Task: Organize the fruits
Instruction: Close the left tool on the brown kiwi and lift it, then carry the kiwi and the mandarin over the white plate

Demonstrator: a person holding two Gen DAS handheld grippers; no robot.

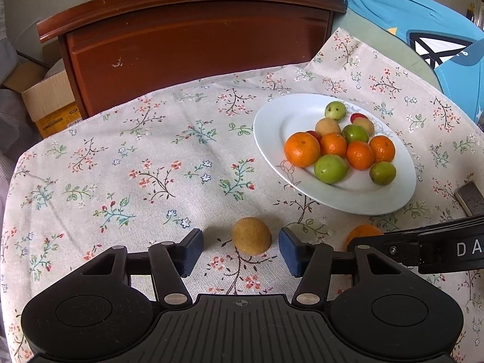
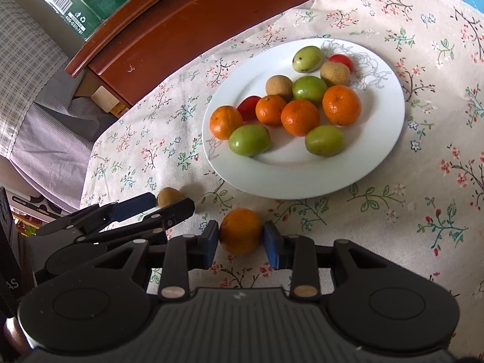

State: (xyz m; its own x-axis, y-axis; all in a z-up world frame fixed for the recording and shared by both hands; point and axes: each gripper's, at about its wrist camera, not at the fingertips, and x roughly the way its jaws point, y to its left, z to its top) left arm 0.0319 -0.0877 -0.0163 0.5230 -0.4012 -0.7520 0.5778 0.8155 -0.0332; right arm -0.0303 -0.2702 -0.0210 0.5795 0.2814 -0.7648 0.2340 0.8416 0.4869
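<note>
below, left gripper (image 1: 241, 249) spread around rough tan fruit (image 1: 251, 236), right gripper (image 2: 241, 243) pinching glossy orange (image 2: 240, 230)

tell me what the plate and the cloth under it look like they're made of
Plate: probably glazed ceramic, going by the smooth glossy white surface with a thin grey line drawing. Cloth: woven fabric, perhaps cotton or linen, matte with visible weave and a printed floral pattern.

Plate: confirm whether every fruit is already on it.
No: a tan fruit and an orange lie on the cloth outside the plate.
</note>
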